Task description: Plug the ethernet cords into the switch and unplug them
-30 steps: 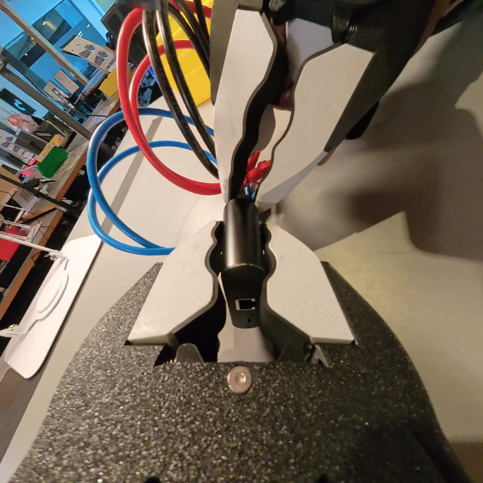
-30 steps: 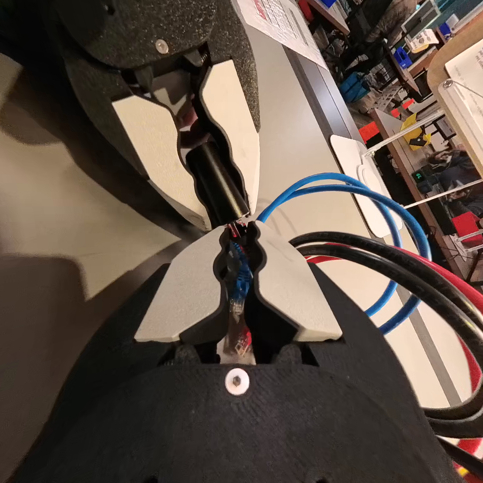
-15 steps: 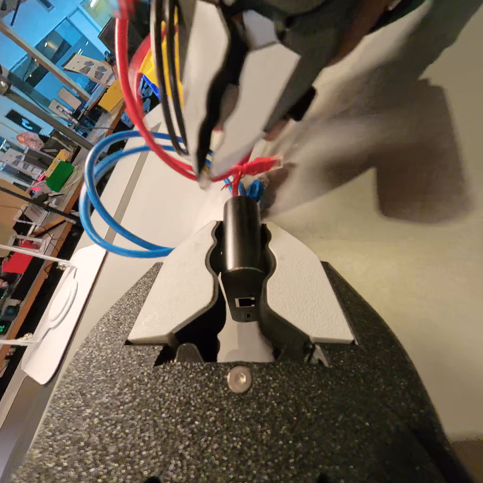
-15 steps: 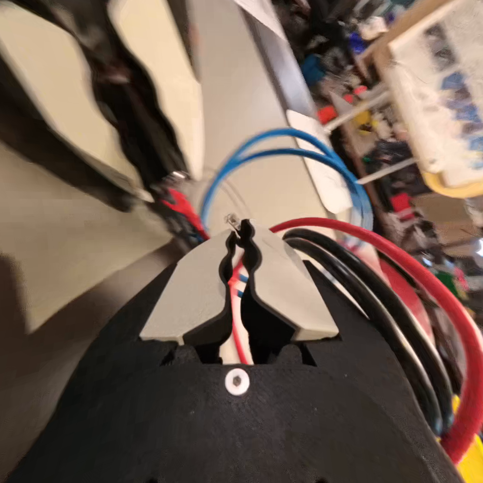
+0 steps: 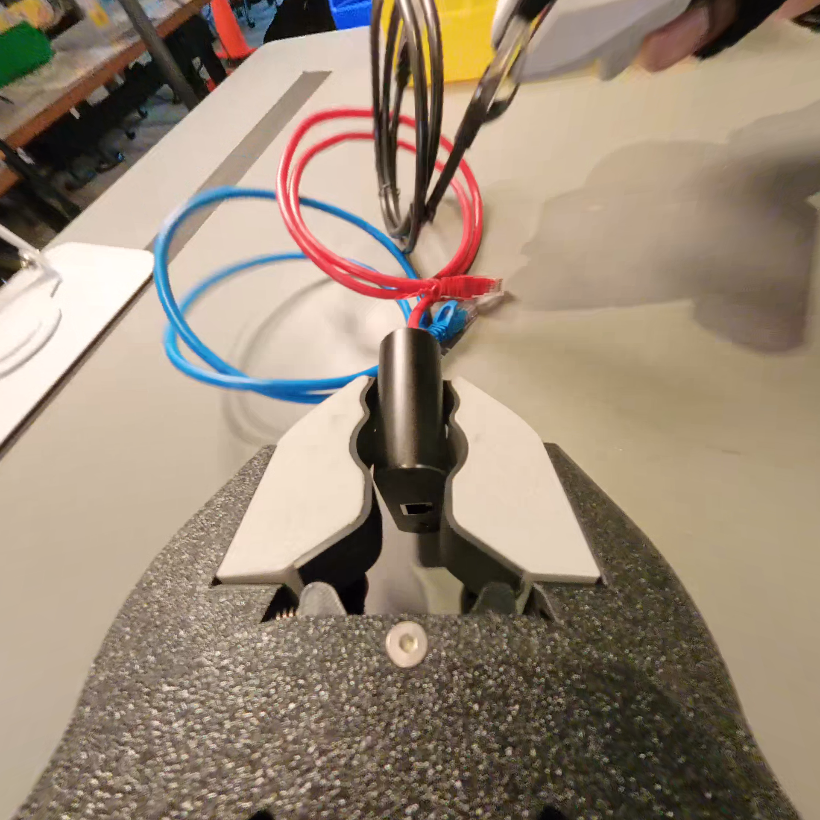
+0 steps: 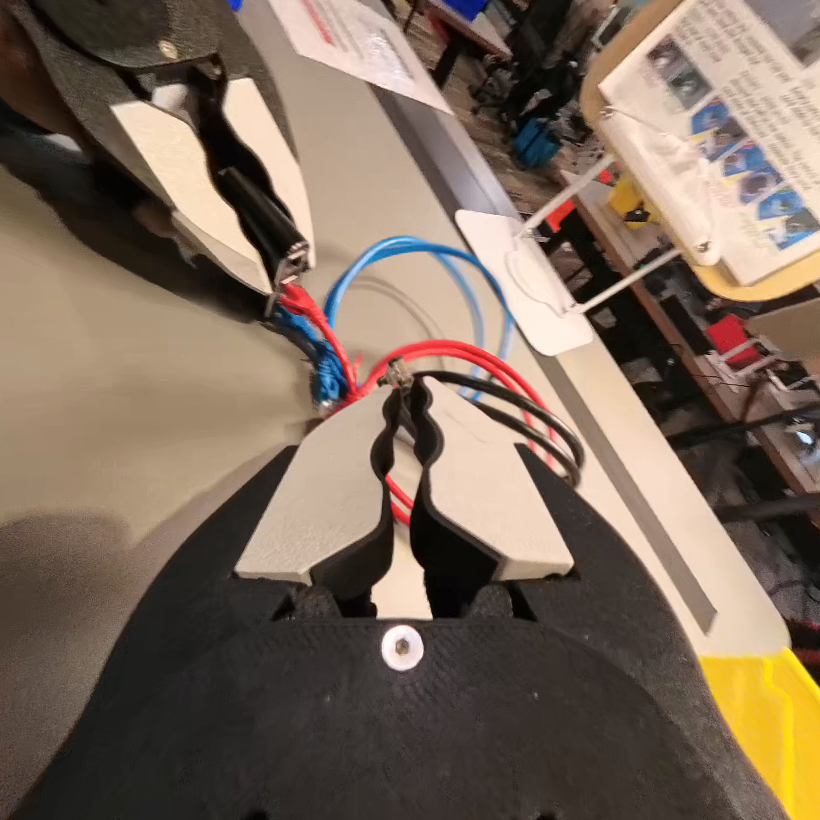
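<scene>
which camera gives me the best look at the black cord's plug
The right wrist view: the black cord's plug pokes out past the right hand-held gripper fingertips, close up. The left wrist view shows only the cord hanging, plug blurred out.

Left gripper (image 5: 410, 390), speckled black body, pale grey wavy-edged fingers (image 5: 310, 479), silver screw at 6 o'clock, right gripper (image 6: 406, 401), smooth black body, white screw

We can read no writing: print on the white sheet (image 6: 359, 40) and on the picture board (image 6: 727, 128) is too blurred.
</scene>
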Motion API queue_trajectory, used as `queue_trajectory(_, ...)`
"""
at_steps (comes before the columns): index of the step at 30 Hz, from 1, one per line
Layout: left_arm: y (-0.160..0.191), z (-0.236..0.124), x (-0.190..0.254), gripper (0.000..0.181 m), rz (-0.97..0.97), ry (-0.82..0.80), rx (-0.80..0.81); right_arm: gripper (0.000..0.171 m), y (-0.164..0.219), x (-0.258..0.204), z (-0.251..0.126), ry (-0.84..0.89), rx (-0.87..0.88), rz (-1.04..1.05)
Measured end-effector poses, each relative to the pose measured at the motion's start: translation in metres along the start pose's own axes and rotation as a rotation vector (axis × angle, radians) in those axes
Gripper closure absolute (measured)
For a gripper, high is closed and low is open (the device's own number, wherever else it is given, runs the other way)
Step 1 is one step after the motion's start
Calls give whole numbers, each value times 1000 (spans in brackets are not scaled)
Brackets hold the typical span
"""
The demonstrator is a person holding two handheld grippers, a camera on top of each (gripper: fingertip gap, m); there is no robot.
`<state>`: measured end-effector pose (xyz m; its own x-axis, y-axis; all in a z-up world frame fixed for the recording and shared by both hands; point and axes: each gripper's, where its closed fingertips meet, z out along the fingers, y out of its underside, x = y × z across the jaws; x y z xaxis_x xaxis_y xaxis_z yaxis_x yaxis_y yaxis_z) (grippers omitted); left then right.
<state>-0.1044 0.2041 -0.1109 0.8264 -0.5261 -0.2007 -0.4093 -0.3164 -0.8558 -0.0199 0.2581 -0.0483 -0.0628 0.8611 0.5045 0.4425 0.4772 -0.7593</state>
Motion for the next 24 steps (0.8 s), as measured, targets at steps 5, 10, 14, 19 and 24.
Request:
queue_trajectory(5, 7, -7, -20, 153, -142, -8, -8, 171, 7, 52, -25, 179, 31, 61)
queue_trajectory(10, 6, -8, -18, 154, -143, 11, 0, 170, 11, 35, -19, 37, 54, 75)
queue_trajectory(14, 0, -7, -14, 154, -129, 0, 14, 158, 20, 16, -6, -11, -8, -1)
queue_trajectory(19, 0, -7, -16, 154, -166, -29, -2, 150, 15, 14, -12, -93, 24, 81)
queue_trajectory(24, -8, -10, -16, 154, -314, 24, 76, 148, 20, -49, 7, -324, -39, 42)
